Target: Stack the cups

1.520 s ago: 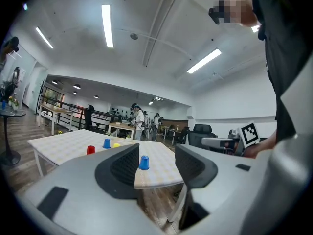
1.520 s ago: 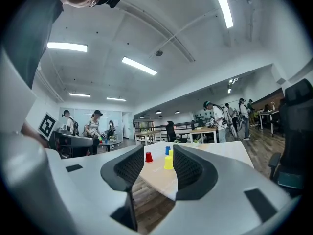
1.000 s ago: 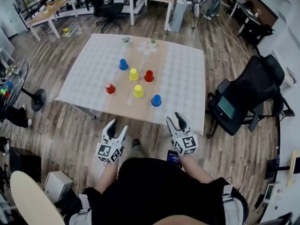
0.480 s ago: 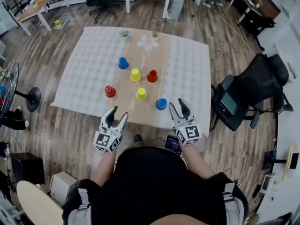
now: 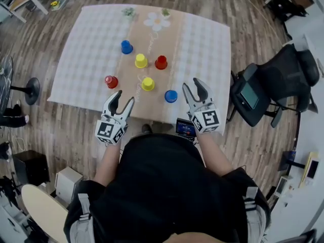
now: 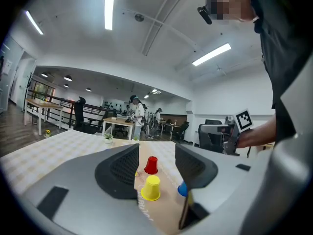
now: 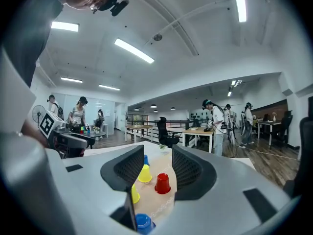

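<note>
Six upside-down cups stand on the table's (image 5: 83,49) tan centre strip: a blue cup (image 5: 126,47) farthest, a yellow cup (image 5: 141,61) beside a red cup (image 5: 161,62), then a second red cup (image 5: 111,81), a second yellow cup (image 5: 148,83) and a near blue cup (image 5: 171,96). My left gripper (image 5: 122,101) hangs open and empty over the near edge, just short of the left red cup. My right gripper (image 5: 195,90) is open and empty, right of the near blue cup. The left gripper view frames a yellow cup (image 6: 150,188) and a red cup (image 6: 151,165) between the jaws; the right gripper view frames a red cup (image 7: 162,183).
A black office chair (image 5: 273,85) stands right of the table. Two small potted plants (image 5: 128,12) and a flower mat (image 5: 157,20) sit at the far edge. A stool base (image 5: 31,91) is on the wood floor at left. People work at desks in the background.
Both grippers have moved forward from in front of the table to its near edge, jaws unchanged. The head view has shifted forward, so the table sits closer and higher in frame.
</note>
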`<state>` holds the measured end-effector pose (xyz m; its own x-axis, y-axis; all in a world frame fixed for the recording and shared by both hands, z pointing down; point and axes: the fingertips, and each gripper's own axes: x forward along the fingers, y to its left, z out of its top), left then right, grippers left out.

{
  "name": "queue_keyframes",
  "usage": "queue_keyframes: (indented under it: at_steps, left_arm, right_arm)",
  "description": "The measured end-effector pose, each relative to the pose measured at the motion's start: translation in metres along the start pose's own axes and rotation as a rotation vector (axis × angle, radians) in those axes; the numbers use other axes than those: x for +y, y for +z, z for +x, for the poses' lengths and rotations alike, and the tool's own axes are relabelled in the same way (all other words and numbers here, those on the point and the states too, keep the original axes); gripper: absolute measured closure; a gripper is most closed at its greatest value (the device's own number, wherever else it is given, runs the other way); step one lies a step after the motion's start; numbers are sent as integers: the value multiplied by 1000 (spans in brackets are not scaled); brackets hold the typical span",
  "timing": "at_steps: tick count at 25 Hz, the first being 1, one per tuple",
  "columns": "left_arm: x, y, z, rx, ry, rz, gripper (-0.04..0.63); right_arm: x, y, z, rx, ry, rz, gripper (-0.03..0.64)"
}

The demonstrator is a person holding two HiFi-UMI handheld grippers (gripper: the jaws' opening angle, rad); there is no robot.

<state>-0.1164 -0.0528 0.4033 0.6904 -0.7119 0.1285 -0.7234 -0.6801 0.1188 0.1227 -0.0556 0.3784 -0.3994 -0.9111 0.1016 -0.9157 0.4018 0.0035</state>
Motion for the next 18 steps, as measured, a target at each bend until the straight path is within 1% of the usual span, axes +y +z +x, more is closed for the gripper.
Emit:
queue_keyframes:
  at_steps: [5,9,14,18]
  left_arm:
    - [-2,0,27,2,-10,13,382]
    - [-4,-7,46,18,-21,26,382]
    - [1,-16,58,44,-26,43,376]
    - [9,-33,68,83,-31,55,370]
  right_arm:
    - [-13,-3,24,4,74,-2,437]
    - [-17,-12,39,10,116,5,437]
    - [-18,-24,45,32,136,14,437]
    - [-16,-32,48,51,157,25,431]
